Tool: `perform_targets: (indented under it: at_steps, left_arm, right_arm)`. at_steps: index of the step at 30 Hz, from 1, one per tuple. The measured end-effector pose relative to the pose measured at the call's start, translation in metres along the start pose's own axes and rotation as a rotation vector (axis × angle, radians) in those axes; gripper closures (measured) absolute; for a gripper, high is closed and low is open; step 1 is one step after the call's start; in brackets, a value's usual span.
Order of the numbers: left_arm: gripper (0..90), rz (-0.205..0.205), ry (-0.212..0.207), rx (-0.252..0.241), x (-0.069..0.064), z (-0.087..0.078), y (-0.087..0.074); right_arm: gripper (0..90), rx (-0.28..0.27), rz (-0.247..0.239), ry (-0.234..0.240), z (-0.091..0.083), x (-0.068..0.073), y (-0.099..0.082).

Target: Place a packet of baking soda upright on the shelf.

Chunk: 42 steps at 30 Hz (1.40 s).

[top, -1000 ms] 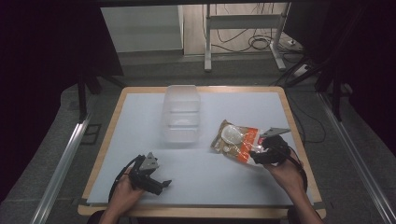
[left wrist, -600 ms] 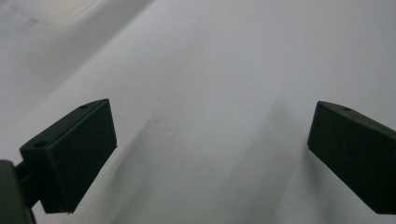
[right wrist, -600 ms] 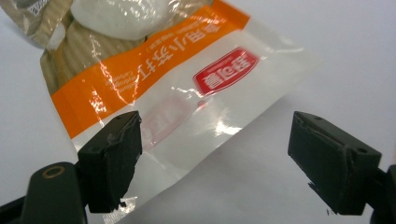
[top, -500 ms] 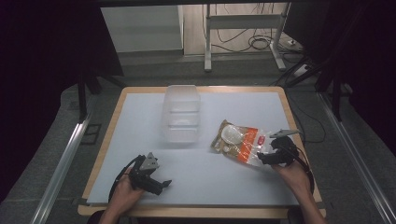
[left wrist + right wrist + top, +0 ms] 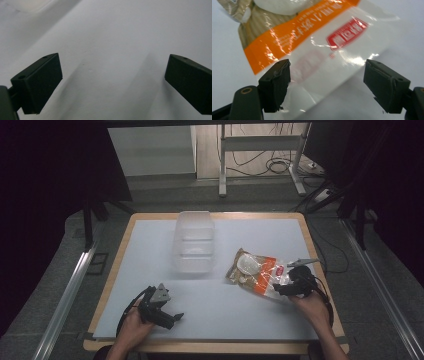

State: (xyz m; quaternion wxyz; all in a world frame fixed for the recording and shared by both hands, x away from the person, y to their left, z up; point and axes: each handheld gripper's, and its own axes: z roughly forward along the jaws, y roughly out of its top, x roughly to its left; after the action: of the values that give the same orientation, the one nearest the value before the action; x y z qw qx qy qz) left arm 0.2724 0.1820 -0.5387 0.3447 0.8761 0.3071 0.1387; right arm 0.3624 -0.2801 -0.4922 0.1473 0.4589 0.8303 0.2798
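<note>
Crinkly clear plastic snack bag with orange band (image 5: 312, 47): top cut off at 12 o'clock in right gripper view, print too blurred to read. Clear plastic rectangular container (image 5: 27, 5): cropped at 11 o'clock in left gripper view.

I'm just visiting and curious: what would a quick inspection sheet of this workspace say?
Surface: white table with a wooden edge.
Job's things: snack bag lying flat; clear tub behind it.
Clutter: nothing seen.
Grippers: right gripper open, its jaws either side of the bag's near end, not pressing; left gripper open over bare table.
Cables: one trails from each gripper; more on the floor beyond.
Surroundings: dark, metal frame legs behind.
</note>
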Motion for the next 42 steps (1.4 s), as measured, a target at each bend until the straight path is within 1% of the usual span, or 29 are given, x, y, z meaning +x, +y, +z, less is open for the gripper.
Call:
perform_targets:
  at_steps: [1,2,3,6,9,11,13,14,15,16,21,24,25,26,27,28,29,30,31,32,33,34,35,36,37,39,42]
  left_arm:
    - [1.5,0.0,0.001,0.002,0.0,0.0,0.0]
    - [1.5,0.001,0.001,0.002,0.0,0.0,0.0]
    - [1.5,0.002,0.001,0.003,0.0,0.0,0.0]
    - [1.5,0.003,0.003,0.003,0.0,0.001,0.0]
    - [1.5,0.003,0.004,0.005,0.0,0.001,0.0]
    - [1.5,0.001,0.004,0.005,-0.001,0.001,0.0]
    - [1.5,0.001,0.004,0.006,-0.001,0.001,0.0]
    - [1.5,0.001,0.004,0.006,-0.001,0.001,0.0]
    - [1.5,0.005,0.005,0.007,-0.001,0.001,0.0]
    - [1.5,0.005,0.005,0.007,-0.001,0.001,0.0]
    - [1.5,0.004,0.007,0.01,-0.001,0.001,0.0]
    - [1.5,0.01,0.008,0.015,-0.001,0.001,0.001]
    - [1.5,0.01,0.008,0.015,-0.001,0.001,0.001]
    - [1.5,0.01,0.008,0.016,-0.001,0.001,0.001]
    - [1.5,0.009,0.008,0.015,-0.001,0.001,0.0]
    - [1.5,0.009,0.008,0.015,-0.001,0.001,0.0]
    - [1.5,0.008,0.009,0.015,-0.001,0.001,0.0]
    - [1.5,0.008,0.008,0.013,-0.001,0.001,0.0]
    - [1.5,0.007,0.008,0.014,-0.001,0.001,0.0]
    - [1.5,0.008,0.008,0.013,-0.001,0.002,0.0]
    - [1.5,0.008,0.008,0.014,-0.001,0.002,0.0]
    - [1.5,0.008,0.009,0.015,-0.001,0.002,0.0]
    - [1.5,0.008,0.008,0.015,-0.001,0.002,0.0]
    - [1.5,0.008,0.008,0.015,-0.001,0.002,0.0]
    - [1.5,0.008,0.009,0.015,-0.001,0.002,0.0]
    - [1.5,0.008,0.009,0.015,-0.001,0.001,0.0]
    - [1.5,0.01,0.008,0.015,-0.001,0.001,0.0]
  right_arm:
    - [20.6,-0.003,0.025,-0.011,-0.002,-0.004,-0.003]
    - [20.5,-0.007,0.038,-0.008,-0.003,-0.007,-0.004]
    - [20.3,-0.009,0.053,0.005,-0.003,-0.008,-0.004]
    - [19.6,-0.007,0.065,0.025,-0.001,-0.009,-0.004]
    - [19.5,0.01,0.05,0.058,0.004,-0.006,-0.004]
    - [19.5,0.012,0.044,0.07,0.006,-0.004,-0.002]
    - [20.3,-0.008,0.046,0.091,0.006,-0.002,0.0]
    - [20.3,-0.008,0.046,0.091,0.006,-0.002,0.0]
    - [21.3,-0.027,0.052,0.115,0.005,-0.001,0.003]
    - [21.3,-0.027,0.052,0.115,0.005,-0.001,0.003]
    - [26.1,-0.043,0.046,0.169,0.009,0.003,0.009]
    - [31.3,-0.041,0.039,0.192,0.014,0.005,0.015]
    - [34.7,-0.039,0.038,0.19,0.018,0.006,0.019]
    - [34.7,-0.039,0.038,0.19,0.018,0.006,0.019]
    - [40.3,-0.042,0.028,0.181,0.023,0.007,0.024]
    - [40.3,-0.042,0.028,0.181,0.023,0.007,0.024]
    - [43.2,-0.042,0.034,0.18,0.024,0.007,0.025]
    - [47.4,-0.041,0.035,0.179,0.026,0.007,0.027]
    - [54.4,-0.041,0.038,0.172,0.027,0.007,0.029]
    - [54.4,-0.041,0.038,0.172,0.027,0.007,0.029]
    - [65.2,-0.046,0.047,0.168,0.027,0.007,0.03]
    - [65.2,-0.046,0.047,0.168,0.027,0.007,0.03]
    - [75.8,-0.052,0.059,0.174,0.026,0.007,0.031]
    - [75.8,-0.052,0.059,0.174,0.026,0.007,0.031]
    - [86.3,-0.066,0.066,0.188,0.022,0.007,0.032]
    - [88.0,-0.074,0.066,0.186,0.02,0.009,0.034]
    - [88.4,-0.076,0.046,0.178,0.015,0.013,0.04]
